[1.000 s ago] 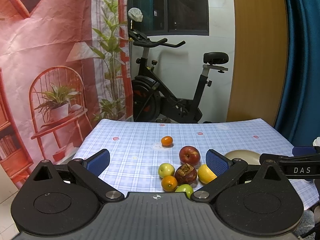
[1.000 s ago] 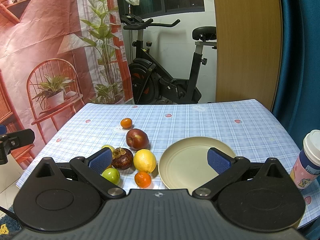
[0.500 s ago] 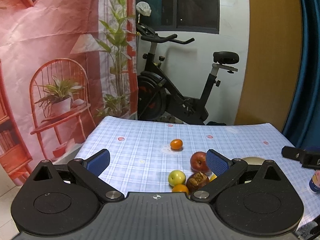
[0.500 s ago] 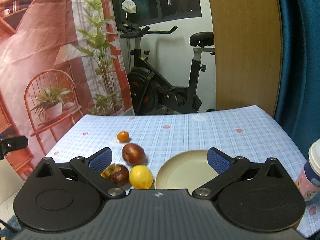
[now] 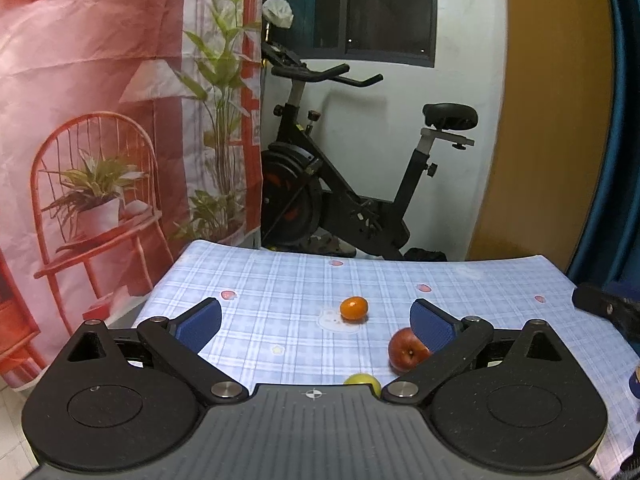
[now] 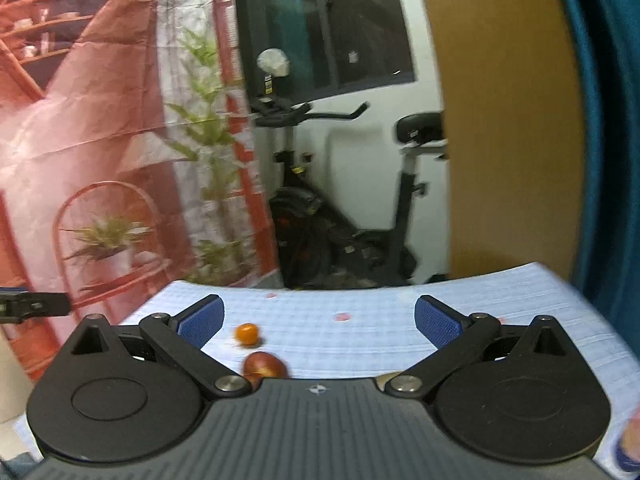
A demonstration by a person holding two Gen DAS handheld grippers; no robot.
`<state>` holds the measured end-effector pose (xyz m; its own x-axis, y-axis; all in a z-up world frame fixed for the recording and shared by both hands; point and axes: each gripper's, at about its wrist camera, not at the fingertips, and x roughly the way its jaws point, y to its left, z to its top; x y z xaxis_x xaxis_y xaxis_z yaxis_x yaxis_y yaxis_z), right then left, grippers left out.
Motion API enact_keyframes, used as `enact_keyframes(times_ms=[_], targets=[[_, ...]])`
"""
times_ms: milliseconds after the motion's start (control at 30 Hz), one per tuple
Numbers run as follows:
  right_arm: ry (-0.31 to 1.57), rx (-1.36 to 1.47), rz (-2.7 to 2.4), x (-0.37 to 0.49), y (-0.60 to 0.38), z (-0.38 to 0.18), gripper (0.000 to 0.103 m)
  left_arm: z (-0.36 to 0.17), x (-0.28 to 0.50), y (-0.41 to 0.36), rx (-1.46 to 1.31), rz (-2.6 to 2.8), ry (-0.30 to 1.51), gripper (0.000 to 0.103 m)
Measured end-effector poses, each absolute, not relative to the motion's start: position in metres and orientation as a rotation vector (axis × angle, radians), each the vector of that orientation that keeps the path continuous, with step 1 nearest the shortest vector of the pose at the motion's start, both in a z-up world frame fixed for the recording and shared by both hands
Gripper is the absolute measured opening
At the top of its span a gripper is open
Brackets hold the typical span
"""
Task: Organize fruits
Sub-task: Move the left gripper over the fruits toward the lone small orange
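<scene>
In the left wrist view a small orange (image 5: 353, 307) lies on the blue checked tablecloth (image 5: 288, 300). A red apple (image 5: 406, 350) sits partly behind my right finger, and a green fruit (image 5: 362, 381) peeks over the gripper body. My left gripper (image 5: 316, 322) is open and empty, above the near table edge. In the blurred right wrist view the orange (image 6: 247, 333) and the red apple (image 6: 264, 365) show low at the left. My right gripper (image 6: 318, 320) is open and empty. The other fruits and the plate are hidden.
An exercise bike (image 5: 344, 184) stands behind the table. A red printed backdrop (image 5: 100, 120) hangs at the left, a blue curtain (image 5: 624, 160) at the right. The right gripper's tip (image 5: 600, 306) shows at the right edge of the left wrist view.
Both grippers have tilted up and pulled back: the fruits and plate have slid down and mostly out of view. The right wrist view is now blurred by motion. Both stay open.
</scene>
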<state>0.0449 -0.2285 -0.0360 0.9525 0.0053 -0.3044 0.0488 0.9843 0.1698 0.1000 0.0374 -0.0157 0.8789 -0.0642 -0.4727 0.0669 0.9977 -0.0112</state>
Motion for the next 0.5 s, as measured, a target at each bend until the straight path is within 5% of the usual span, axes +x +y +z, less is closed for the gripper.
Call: enact_keyframes(times_ms=[500], targets=[[0.37, 0.122, 0.136, 0.124, -0.227, -0.034, 0.103, -0.02, 0.167, 0.042, 0.045, -0.109, 0.538, 0.098]])
